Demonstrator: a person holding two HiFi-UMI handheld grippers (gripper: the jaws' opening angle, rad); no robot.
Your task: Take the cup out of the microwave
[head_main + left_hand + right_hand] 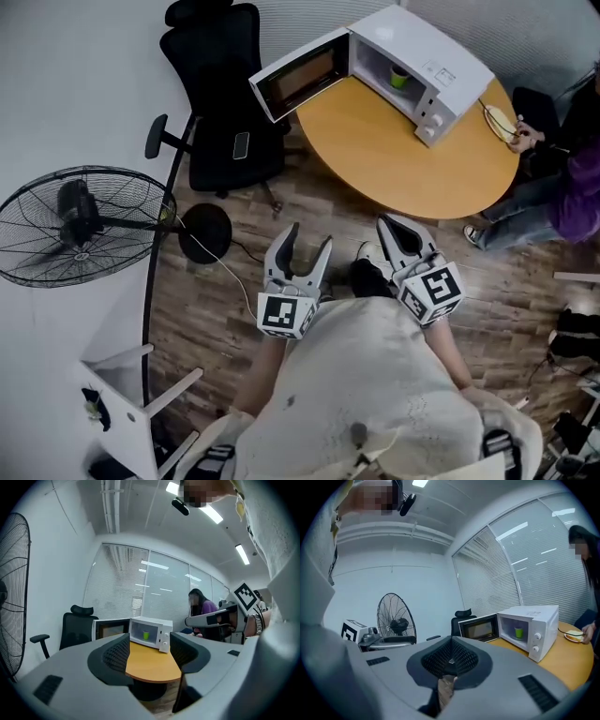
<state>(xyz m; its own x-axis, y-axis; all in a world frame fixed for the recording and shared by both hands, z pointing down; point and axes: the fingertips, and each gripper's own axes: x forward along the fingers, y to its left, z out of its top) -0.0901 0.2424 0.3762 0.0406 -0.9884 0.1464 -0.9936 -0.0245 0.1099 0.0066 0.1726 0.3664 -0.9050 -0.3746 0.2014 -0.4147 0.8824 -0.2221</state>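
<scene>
Inside the white box microwave (427, 47), a small green cup (399, 77) stands upright on the oven floor, untouched. The microwave door (298, 80) is already swung wide open. The oven sits at the far side of the round orange-wood table (394, 164).

Left gripper (309, 236): jaws spread, nothing between them. Right gripper (394, 225): jaws pressed together, empty. Both are held low by the body, over the wood plank floor (234, 309), well apart from the table and cup.

Judgement: the door step is done; approach, reach into the cavity, grasp and lift-out all remain.

A seated person (562, 178) is at the table's right edge, beside a small plate (500, 120).
</scene>
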